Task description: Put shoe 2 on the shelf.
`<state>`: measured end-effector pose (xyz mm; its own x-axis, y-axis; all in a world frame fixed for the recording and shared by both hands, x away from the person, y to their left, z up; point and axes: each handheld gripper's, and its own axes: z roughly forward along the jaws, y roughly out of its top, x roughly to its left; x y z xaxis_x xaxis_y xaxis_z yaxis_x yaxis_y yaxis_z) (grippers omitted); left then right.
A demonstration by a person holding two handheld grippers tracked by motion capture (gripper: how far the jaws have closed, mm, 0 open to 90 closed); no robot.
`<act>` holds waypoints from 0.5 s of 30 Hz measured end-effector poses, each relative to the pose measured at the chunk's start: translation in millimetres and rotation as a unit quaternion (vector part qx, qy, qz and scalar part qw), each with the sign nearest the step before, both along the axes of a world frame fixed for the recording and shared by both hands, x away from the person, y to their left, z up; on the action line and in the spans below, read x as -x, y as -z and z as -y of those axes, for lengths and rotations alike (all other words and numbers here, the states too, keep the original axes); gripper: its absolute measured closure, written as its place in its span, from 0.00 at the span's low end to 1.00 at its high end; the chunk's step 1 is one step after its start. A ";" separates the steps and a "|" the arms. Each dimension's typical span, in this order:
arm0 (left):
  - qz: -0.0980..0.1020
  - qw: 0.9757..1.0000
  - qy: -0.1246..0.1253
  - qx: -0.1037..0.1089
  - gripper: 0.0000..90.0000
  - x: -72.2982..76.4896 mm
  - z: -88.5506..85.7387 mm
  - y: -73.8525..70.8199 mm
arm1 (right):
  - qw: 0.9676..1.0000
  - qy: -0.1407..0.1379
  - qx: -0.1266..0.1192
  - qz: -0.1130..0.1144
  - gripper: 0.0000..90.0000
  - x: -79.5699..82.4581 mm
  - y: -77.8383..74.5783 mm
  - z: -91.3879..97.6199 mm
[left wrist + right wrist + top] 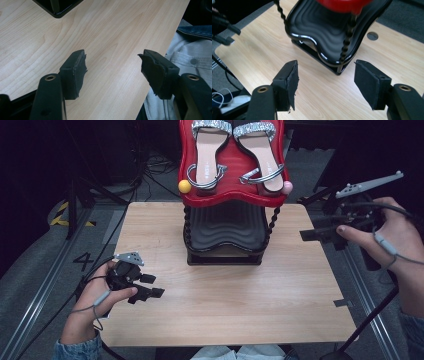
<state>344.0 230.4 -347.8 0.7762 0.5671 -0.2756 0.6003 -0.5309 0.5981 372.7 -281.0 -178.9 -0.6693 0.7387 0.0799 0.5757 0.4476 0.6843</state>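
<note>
A pale wooden desk point(225, 305) is seen from above, with a two-tier shoe rack point(227, 227) standing at its far middle. The rack's upper red tray point(187, 170) carries a pair of sandals point(235, 155) with glittery straps, set side by side with heels toward the viewer. The lower black tray point(227, 225) has a ribbed, wavy surface.

The left tongs point(152, 286) are held low over the desk's near left part, well apart from the rack; their jaws are spread, with nothing between them but bare wood.

The right tongs point(310, 231) are held beyond the desk's right edge, pointed toward the rack. Their jaws are spread and nothing is pinched; in the right gripper view the black tray point(324, 32) lies ahead of them.
</note>
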 end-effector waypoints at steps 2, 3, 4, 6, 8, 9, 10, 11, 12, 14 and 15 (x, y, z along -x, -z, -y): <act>-0.001 1.000 -0.002 0.000 0.41 0.0 0.2 0.4 | 1.000 -0.003 -0.001 -0.004 0.41 2.0 11.5 3.5; -0.001 1.000 -0.001 0.000 0.41 -0.4 0.2 0.6 | 1.000 -0.005 0.000 -0.005 0.41 2.8 17.3 5.2; 0.000 1.000 0.001 -0.003 0.41 -0.9 0.0 0.6 | 1.000 -0.006 0.001 -0.006 0.41 3.6 22.6 6.8; -0.001 1.000 0.001 -0.003 0.41 -1.3 -0.1 0.7 | 1.000 -0.011 0.002 -0.006 0.41 4.5 32.8 10.1; -0.001 1.000 0.001 -0.003 0.41 -1.7 -0.2 1.0 | 1.000 -0.014 0.004 -0.004 0.42 5.4 43.5 13.6; -0.001 1.000 0.001 -0.002 0.41 -2.0 -0.5 1.1 | 1.000 -0.017 0.006 -0.003 0.42 5.8 47.8 15.2; -0.001 1.000 0.001 -0.002 0.41 -2.0 -0.5 1.1 | 1.000 -0.017 0.006 -0.003 0.42 5.8 47.8 15.2; 0.000 1.000 0.000 -0.002 0.41 -2.3 -1.0 1.0 | 1.000 -0.019 0.004 -0.004 0.42 6.1 52.2 16.4; 0.000 1.000 -0.003 0.000 0.41 -2.2 -1.2 1.2 | 1.000 -0.022 0.005 -0.005 0.42 6.4 57.4 17.9; 0.000 1.000 -0.005 0.000 0.41 -1.8 -2.0 1.6 | 1.000 -0.023 0.000 -0.010 0.42 7.1 65.6 20.2; 0.001 1.000 -0.006 -0.003 0.40 -1.6 -2.5 1.5 | 1.000 -0.026 -0.001 -0.011 0.42 6.6 72.2 21.8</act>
<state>345.6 232.9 -349.3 0.7703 0.5773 -0.2709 0.6050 -0.5273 0.5966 366.1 -302.8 -251.1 -0.7045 0.7031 0.0966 0.5664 0.4751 0.6734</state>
